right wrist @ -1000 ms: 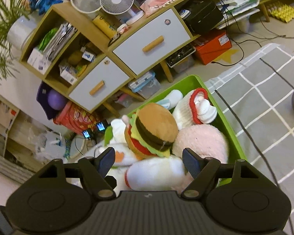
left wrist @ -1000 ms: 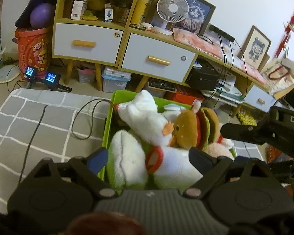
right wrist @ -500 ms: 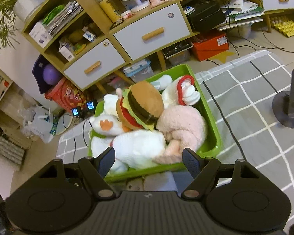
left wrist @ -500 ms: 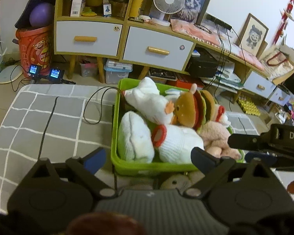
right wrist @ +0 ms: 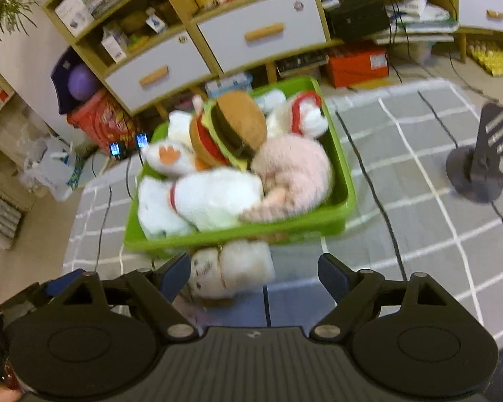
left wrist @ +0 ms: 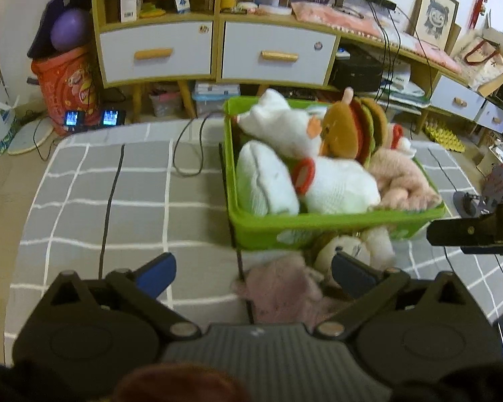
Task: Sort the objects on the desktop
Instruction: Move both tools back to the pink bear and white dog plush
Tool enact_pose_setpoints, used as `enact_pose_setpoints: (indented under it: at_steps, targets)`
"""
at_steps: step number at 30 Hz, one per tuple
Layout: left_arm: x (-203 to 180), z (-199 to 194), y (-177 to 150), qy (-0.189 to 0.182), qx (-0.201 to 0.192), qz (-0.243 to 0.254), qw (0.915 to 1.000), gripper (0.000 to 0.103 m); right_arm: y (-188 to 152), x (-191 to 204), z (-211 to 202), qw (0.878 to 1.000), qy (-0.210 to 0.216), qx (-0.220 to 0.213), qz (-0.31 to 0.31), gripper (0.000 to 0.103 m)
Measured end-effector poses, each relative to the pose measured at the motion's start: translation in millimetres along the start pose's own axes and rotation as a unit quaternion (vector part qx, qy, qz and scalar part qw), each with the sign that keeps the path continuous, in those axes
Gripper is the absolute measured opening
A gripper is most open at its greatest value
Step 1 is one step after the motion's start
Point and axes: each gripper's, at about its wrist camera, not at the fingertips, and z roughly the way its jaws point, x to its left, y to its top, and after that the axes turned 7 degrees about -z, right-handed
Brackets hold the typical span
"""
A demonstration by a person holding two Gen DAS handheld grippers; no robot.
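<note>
Both tools are spread and grip nothing: the left tool [left wrist: 253,273] hangs over a pink plush [left wrist: 285,294], the right tool [right wrist: 253,276] over a white plush [right wrist: 233,268]. Both plushes lie on the checked surface [left wrist: 134,201] against the green bin [right wrist: 251,231], heaped with a burger plush [right wrist: 231,127] and white and pink toys. A black stand [right wrist: 486,154] sits right.

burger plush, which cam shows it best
The right wrist view: the burger plush sits on top of the pile in the green bin, bun, patty and lettuce layers showing. The left wrist view catches it edge-on, partly behind the white plush.
</note>
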Motion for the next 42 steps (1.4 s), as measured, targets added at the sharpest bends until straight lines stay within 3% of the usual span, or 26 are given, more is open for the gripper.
enact_pose_setpoints:
  at_steps: [14,28,42]
  targets:
    - [17.1,15.7,-20.8,-0.009,0.064,-0.049,0.9967,0.102,-16.5,-5.9,21.0,0.999,-0.019,0.026,0.009,0.086]
    - [8.8,30.8,-27.8,-0.026,0.084,-0.045,0.9952,0.102,-13.9,7.6,51.0,0.999,0.008,0.041,0.025,0.090]
    - [7.7,42.2,-31.8,-0.042,0.097,-0.041,0.9936,0.090,-13.4,30.7,86.5,0.998,0.009,0.061,0.010,0.090]
